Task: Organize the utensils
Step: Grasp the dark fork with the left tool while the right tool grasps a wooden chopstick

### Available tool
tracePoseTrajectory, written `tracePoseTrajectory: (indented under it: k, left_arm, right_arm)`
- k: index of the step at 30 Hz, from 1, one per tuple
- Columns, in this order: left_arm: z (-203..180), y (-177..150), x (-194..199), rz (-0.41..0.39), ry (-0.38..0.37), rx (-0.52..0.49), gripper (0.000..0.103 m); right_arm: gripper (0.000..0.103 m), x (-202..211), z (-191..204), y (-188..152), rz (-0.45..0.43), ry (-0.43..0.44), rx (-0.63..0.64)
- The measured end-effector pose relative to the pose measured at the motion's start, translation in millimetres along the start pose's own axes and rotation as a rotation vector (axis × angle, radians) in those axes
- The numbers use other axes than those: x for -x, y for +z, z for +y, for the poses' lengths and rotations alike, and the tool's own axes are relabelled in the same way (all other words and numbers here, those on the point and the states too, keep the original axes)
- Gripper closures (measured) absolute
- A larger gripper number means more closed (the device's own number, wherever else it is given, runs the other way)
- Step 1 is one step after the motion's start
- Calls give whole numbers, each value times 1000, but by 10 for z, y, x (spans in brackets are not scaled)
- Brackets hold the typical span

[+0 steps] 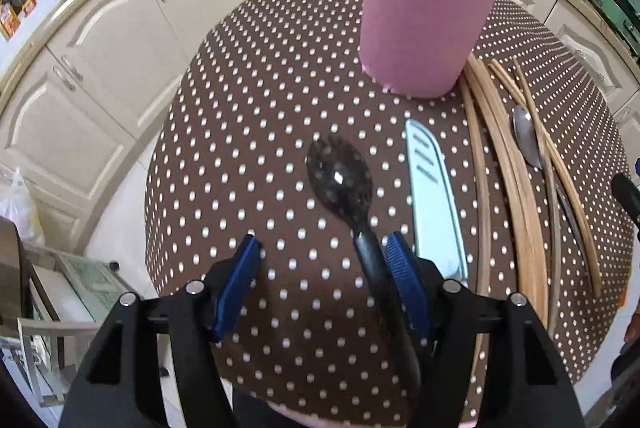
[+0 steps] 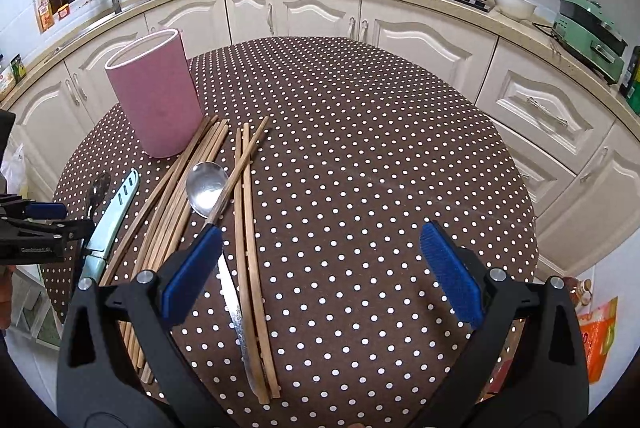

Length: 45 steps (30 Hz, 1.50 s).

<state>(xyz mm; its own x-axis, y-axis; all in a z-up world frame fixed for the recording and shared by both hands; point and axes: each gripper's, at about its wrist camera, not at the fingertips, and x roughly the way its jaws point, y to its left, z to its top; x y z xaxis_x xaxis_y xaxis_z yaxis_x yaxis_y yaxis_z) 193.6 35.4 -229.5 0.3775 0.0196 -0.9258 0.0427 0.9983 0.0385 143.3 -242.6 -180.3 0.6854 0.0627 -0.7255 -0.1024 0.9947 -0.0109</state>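
Note:
A black spork [image 1: 340,179] lies on the dotted table [image 1: 248,155], bowl pointing at the tall pink cup [image 1: 424,11]. My left gripper [image 1: 323,240] hangs low over the spork's handle, which runs between the jaws close against the right pad [image 1: 404,276]. The left pad stands well clear of it, so the gripper is open. My right gripper [image 2: 322,230] is open wide above the cloth, nothing between its fingers. Several wooden chopsticks [image 2: 180,195], a metal spoon [image 2: 206,187] and a serrated knife [image 2: 236,308] lie under and beside its left finger.
A pale blue sheathed knife [image 1: 432,187] lies just right of the spork. The pink cup [image 2: 154,91] stands upright at the table's far left. Cream cabinets and a counter curve behind the table; the right half of the table [image 2: 380,147] holds only cloth.

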Motion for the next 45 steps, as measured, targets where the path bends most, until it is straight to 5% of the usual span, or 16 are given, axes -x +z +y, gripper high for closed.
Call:
tracePoseTrajectory:
  k: [3, 9, 11, 17, 30, 35, 37, 45]
  left_arm:
    - [5, 53, -2, -5, -12, 0, 45]
    - [101, 173, -19, -25, -11, 26, 82]
    - [141, 185, -29, -33, -15, 39, 91]
    - [232, 242, -41, -50, -60, 64, 92]
    - [251, 215, 203, -129, -172, 105, 92]
    - [289, 187, 353, -170, -215, 109, 92]
    - [287, 163, 421, -193, -229, 106, 92]
    - [301, 116, 768, -297, -298, 113, 92]
  right_arm:
    - [6, -72, 20, 69, 35, 26, 31]
    - [7, -349, -29, 259, 181, 109, 36]
    - [19, -447, 15, 315, 231, 128, 67]
    - [55, -692, 130, 403, 351, 165, 112]
    - [65, -936, 533, 531, 465, 107, 249]
    - [90, -1000, 628, 579, 455, 107, 246]
    - [97, -1009, 567, 613, 448, 107, 226]
    - [97, -868, 22, 667, 372, 91, 103]
